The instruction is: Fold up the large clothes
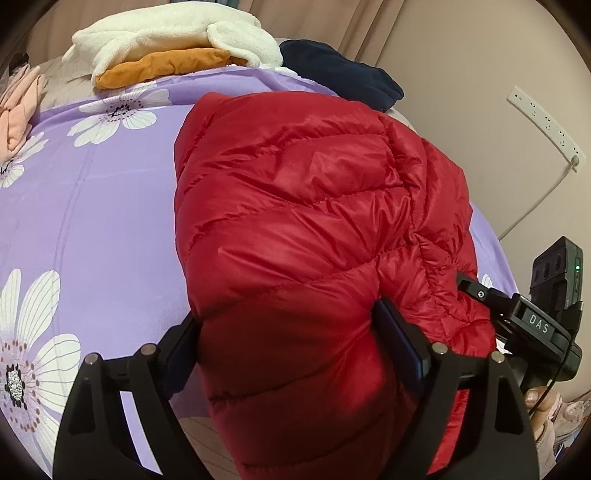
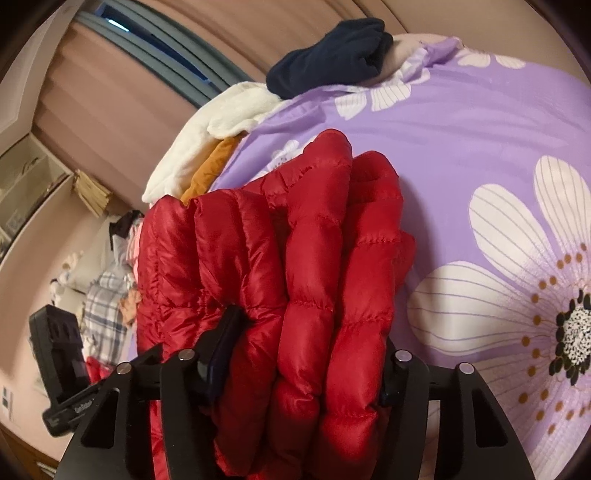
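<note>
In the left wrist view, a red puffy jacket (image 1: 314, 206) is seen lying on the bed cover (image 1: 92, 206), purple with white flowers, already brought into a thick, compact bundle. The near end of the bundle is taken between the fingers of the left gripper (image 1: 295, 332), which are spread wide and appear to press on its two sides. At 12 o'clock from the jacket a white fleece garment (image 1: 173, 33) is laid over an orange piece (image 1: 162, 66), and a dark blue garment (image 1: 340, 74) is seen at 1 o'clock; these seem to be folded already. At 4 o'clock the right gripper (image 1: 517, 317) is only partly seen at the jacket's edge. In the right wrist view, several stacked layers of the jacket (image 2: 306, 277) are pinched between the fingers of the right gripper (image 2: 306, 365), held about half closed. The white fleece (image 2: 207, 140) is found at 11 o'clock and the dark blue garment (image 2: 332, 51) at 12 o'clock. It is judged that the folding of this jacket is nearly done, and only the last tidying and placing on the pile are left. The collar, the zip and the sleeves are hidden inside the bundle, the lower end is cut off by the frame, and the blurred things in the room at 9 o'clock cannot be made out.
</note>
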